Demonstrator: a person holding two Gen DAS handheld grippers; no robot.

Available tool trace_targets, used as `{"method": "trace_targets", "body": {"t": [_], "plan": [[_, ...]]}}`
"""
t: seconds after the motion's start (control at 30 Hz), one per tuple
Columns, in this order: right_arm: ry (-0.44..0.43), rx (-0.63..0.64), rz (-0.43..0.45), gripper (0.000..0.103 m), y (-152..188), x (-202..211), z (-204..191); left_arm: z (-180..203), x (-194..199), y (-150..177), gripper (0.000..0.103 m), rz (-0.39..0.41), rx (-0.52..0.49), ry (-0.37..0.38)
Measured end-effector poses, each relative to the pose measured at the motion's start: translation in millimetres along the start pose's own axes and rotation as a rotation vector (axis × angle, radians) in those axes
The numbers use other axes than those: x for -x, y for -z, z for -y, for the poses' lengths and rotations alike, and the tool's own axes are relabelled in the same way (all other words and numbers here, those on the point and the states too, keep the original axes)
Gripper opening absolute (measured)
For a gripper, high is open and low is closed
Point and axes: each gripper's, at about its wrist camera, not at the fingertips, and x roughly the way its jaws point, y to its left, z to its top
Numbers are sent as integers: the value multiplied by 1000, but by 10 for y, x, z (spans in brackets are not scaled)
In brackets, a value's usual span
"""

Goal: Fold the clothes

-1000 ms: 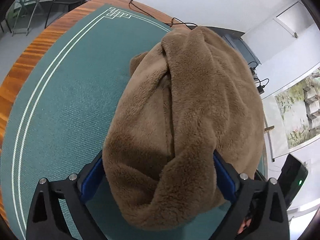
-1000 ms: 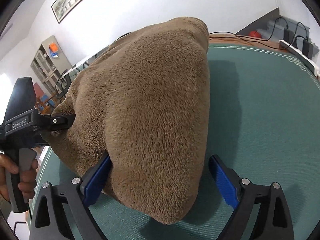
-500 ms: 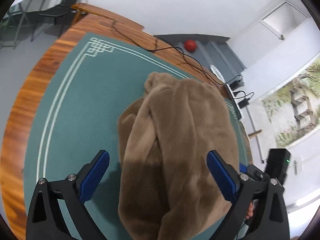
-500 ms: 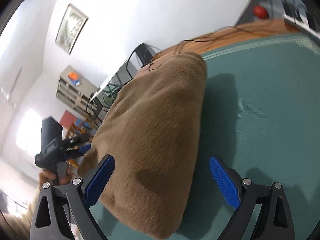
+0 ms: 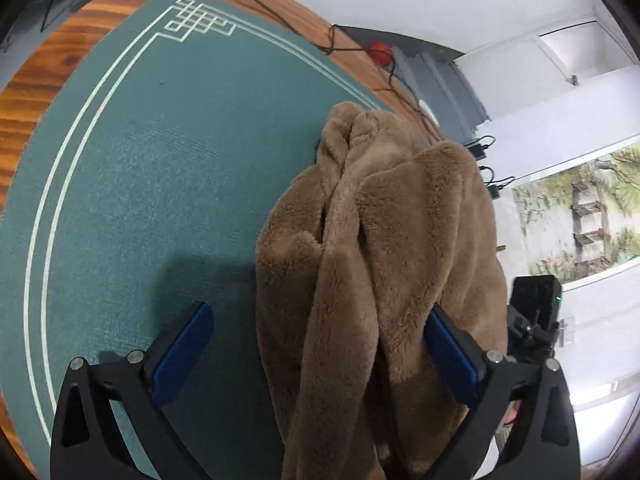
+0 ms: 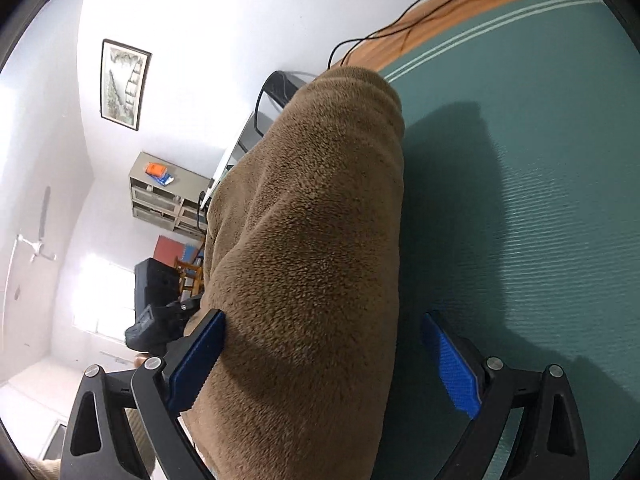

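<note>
A brown fleece garment point(image 5: 384, 264) is draped over the green mat point(image 5: 152, 168); both grippers' fingers point(image 5: 182, 354) point(image 6: 454, 366) are held spread wide around it.

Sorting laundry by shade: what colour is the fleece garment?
Plain brown fleece garment, clearest in the right wrist view.

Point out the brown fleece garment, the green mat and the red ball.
brown fleece garment point(image 5: 420, 240): left wrist view, on the plush fold in its middle.
green mat point(image 5: 160, 168): left wrist view, on a bare stretch left of the garment.
red ball point(image 5: 380, 53): left wrist view, on its centre, beyond the table's far edge.
</note>
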Motion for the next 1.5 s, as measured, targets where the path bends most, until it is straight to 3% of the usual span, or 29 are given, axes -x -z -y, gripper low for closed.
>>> {"method": "trace_targets", "body": {"t": [0.2, 0.43, 0.57, 0.6, 0.77, 0.87, 0.97, 1.23, 1.5], "plan": [[-62, -61, -25, 102, 7, -73, 90, -16, -82, -20, 102, -35, 3, 100], [-63, -25, -73, 102, -102, -280, -15, -39, -165, -32, 101, -73, 8, 194], [4, 32, -92, 101, -130, -376, -130, -65, -166, 6, 68, -85, 18, 167], [18, 41, -91, 101, -134, -389, -156, -93, -165, 20, 64, -82, 34, 173], [53, 49, -73, 68, -103, -385, -203, -50, -178, 74, 47, -50, 36, 175], [72, 77, -41, 57, -71, -289, -300, 57, -156, 111, 42, -32, 20, 157], [106, 119, -12, 53, -38, -176, -455, 189, -107, 137, 39, -18, 6, 145], [121, 190, 106, 53, 89, 515, -765, 875, 25, 368, 39, 4, -70, 152], [161, 185, 228, 53, 532, 1850, -580, 1864, -238, 794, 39, -14, -150, 212]]}}
